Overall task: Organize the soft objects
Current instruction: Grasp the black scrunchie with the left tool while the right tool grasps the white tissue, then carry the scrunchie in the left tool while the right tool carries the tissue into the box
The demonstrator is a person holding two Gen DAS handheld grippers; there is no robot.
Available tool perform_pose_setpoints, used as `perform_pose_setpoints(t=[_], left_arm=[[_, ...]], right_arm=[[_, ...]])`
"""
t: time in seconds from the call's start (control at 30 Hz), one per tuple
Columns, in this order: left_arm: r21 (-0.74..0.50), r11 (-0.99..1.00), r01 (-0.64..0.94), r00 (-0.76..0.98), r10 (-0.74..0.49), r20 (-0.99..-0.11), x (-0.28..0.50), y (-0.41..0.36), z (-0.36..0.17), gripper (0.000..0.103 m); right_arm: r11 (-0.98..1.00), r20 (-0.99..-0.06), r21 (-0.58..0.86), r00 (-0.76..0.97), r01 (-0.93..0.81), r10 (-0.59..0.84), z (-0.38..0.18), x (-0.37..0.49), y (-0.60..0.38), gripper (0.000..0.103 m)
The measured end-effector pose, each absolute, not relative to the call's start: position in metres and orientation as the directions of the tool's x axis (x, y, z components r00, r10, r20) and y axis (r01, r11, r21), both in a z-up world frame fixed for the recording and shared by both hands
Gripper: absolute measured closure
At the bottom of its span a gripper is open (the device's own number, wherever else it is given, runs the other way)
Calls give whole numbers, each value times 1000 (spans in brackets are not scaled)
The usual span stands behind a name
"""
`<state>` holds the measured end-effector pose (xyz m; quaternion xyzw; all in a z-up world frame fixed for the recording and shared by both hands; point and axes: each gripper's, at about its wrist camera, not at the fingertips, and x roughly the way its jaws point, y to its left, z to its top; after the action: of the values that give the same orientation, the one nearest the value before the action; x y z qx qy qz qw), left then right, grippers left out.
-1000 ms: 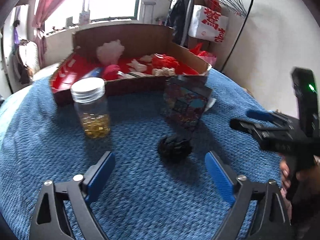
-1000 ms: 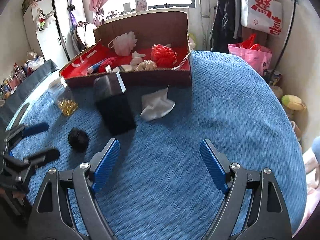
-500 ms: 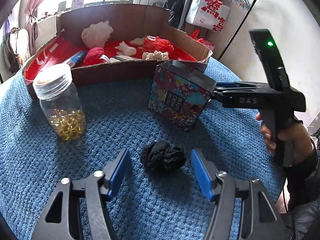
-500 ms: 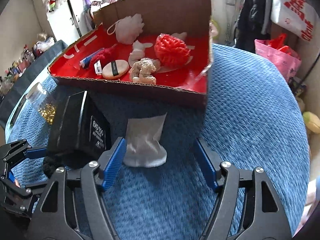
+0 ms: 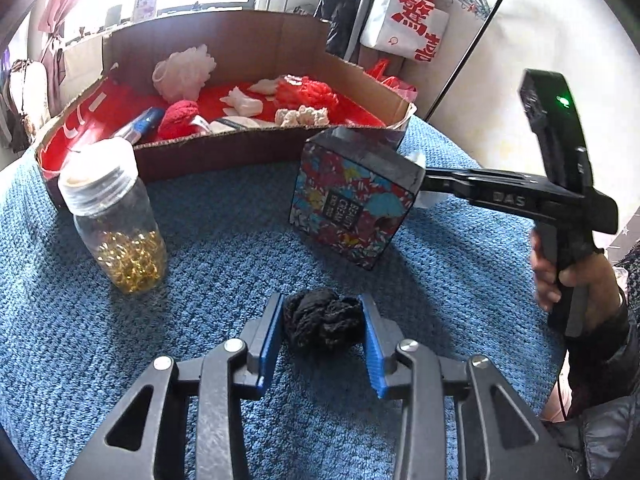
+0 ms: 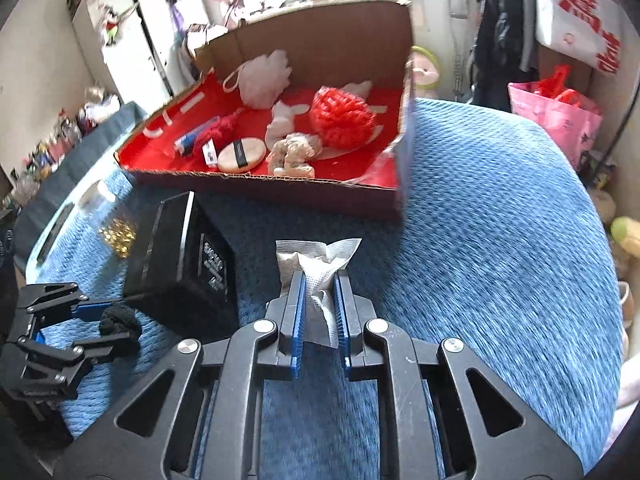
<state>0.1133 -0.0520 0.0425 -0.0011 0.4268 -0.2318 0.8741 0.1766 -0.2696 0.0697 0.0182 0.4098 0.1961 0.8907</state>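
My left gripper (image 5: 324, 320) is shut on a crumpled black cloth (image 5: 323, 322) that rests on the blue blanket; it also shows in the right wrist view (image 6: 118, 320). My right gripper (image 6: 319, 300) is shut on a white wipe (image 6: 318, 266) lying on the blanket in front of the cardboard box (image 6: 280, 190). The red-lined box holds several soft items: a red pouf (image 6: 342, 118), a white pouf (image 6: 264, 78), a beige scrunchie (image 6: 296, 152) and a round puff (image 6: 242, 156). In the left wrist view the right gripper's body (image 5: 516, 198) reaches behind the patterned box.
A glass jar (image 5: 116, 220) with gold beads stands left on the blanket. A patterned black carton (image 5: 352, 196) stands between the two grippers, seen also in the right wrist view (image 6: 180, 256). A clothes rack (image 5: 420, 20) and a pink bag (image 6: 556, 112) stand beyond the bed.
Both grippers moved forward and closed: the left one onto the black cloth, the right one onto the white wipe.
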Motion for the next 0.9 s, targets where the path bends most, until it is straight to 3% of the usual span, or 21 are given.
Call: perform_pose_setpoints(t=[0.47,0.9], left_arm=[[-176,880,442,561,-424,-711,102,-30,57,64],[-217,857,468,528,-468,-709,89,-13,49,64]], right_arm=[[898,-660,257,614,-356,433,89,85,-246,90],[862,-666,292,559,-415,494,72,66,-202,90]])
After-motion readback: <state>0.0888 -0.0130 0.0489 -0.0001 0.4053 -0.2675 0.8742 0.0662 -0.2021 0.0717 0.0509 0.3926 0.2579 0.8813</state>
